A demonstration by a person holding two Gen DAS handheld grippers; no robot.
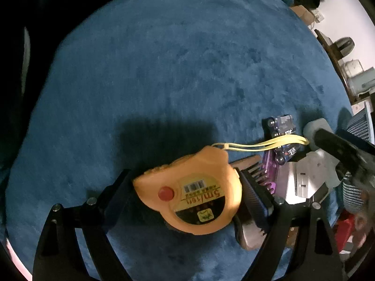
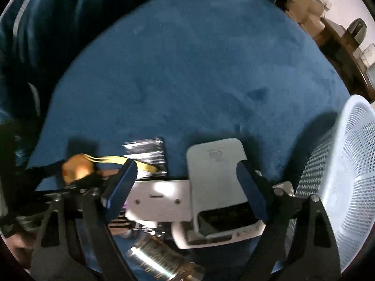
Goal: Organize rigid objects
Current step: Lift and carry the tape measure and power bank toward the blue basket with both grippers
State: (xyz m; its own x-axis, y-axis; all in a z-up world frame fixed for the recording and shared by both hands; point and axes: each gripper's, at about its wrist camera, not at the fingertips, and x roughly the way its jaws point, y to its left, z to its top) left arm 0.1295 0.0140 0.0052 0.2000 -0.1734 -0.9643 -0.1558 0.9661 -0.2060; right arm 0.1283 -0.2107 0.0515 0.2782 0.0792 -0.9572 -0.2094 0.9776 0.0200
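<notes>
Seen from the left wrist first, the left gripper (image 1: 187,187) pinches an orange tape measure (image 1: 189,194) between its two fingers, the round label and red button facing up. The tape measure's yellow strap (image 1: 260,145) stretches to the right across a pack of batteries (image 1: 282,138) lying on the blue cloth (image 1: 164,70) that covers the table. Just beside the tape measure on the right lies a brush (image 1: 253,210) with dark bristles, and past it a purple comb (image 1: 269,168) and a white plug adapter (image 1: 304,178). The right gripper's black finger (image 1: 337,140) shows at the right edge.

Next, from the right wrist, the right gripper (image 2: 187,185) is spread wide, its dark blue pads on either side of a white rectangular device (image 2: 218,175) with a dark screen; whether the pads touch it cannot be told. Left of that device lies the white plug adapter (image 2: 161,199), and the batteries (image 2: 146,157) lie beyond it. A metal cylinder (image 2: 159,260) lies blurred at the bottom. A white mesh basket (image 2: 346,175) stands at the right, near the device. The tape measure (image 2: 77,166) shows at the left, its strap running toward the batteries.
</notes>
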